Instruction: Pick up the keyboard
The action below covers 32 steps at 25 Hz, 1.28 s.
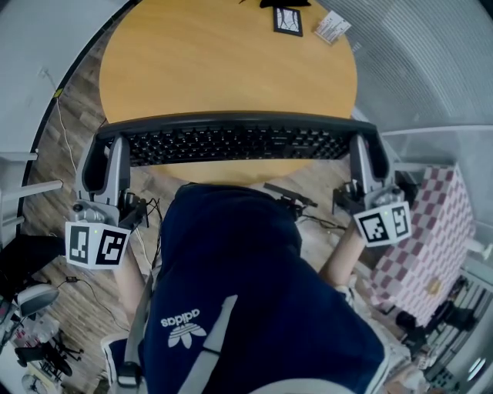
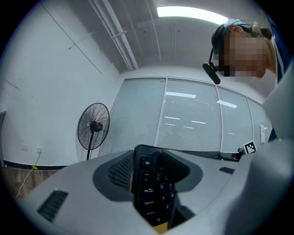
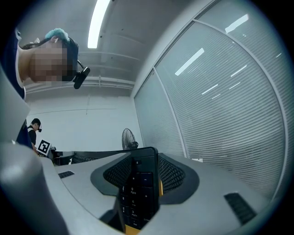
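Pickup looks basically done. The keyboard [image 1: 235, 142] runs across the middle of the head view, keys facing the camera, with both ends sticking out past the near rim of the round wooden table [image 1: 223, 69]. It appears to be off the tabletop and carried by the grippers alone, though contact with the table edge can't be fully ruled out from this angle.

Left gripper [image 1: 108, 158] at centre left is clamped on the keyboard's left end. The left gripper view shows the Esc-key corner [image 2: 148, 181] wedged between the padded jaws. Right gripper [image 1: 368, 154] at centre right is clamped on the other end, and its own view shows the number-pad keys [image 3: 137, 190] pinched between the jaws. Both gripper cameras point up at walls and ceiling, so the keyboard seems to be tilted toward the person.

Left to do, by my judgement: nothing much beyond keeping it level and steady — the grasp and lift are in place.

Containers: none clearly visible. A pink-and-white checked thing [image 1: 420, 246] at lower right could be a box or a bag, can't tell which, and no contents show. At the top edge of the table lie a small dark-framed card [image 1: 288, 20] and a white card [image 1: 333, 28], well apart from the keyboard.
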Tool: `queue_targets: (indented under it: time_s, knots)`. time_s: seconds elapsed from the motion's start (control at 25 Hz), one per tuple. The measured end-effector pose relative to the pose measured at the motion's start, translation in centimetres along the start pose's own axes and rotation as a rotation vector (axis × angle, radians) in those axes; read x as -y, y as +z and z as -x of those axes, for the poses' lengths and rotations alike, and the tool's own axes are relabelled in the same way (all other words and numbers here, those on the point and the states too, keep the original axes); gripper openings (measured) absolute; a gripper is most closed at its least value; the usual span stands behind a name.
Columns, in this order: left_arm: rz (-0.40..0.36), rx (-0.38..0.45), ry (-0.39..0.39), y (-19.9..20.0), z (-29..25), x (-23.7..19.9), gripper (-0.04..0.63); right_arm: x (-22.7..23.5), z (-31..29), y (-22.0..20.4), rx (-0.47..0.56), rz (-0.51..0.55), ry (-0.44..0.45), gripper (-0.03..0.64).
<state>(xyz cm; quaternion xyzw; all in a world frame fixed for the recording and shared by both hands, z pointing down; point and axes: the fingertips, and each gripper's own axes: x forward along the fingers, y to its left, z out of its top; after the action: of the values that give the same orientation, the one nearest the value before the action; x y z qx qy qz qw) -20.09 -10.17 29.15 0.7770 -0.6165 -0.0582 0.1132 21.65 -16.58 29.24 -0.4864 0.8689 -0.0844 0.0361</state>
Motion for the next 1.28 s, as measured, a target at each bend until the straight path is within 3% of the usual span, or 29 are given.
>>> queue_targets:
  time_s: [1.28]
  knots:
    - [-0.005, -0.021, -0.015, -0.29, -0.74, 0.14, 0.186, 0.65, 0.1, -0.92, -0.024, -0.023, -0.024, 0.178]
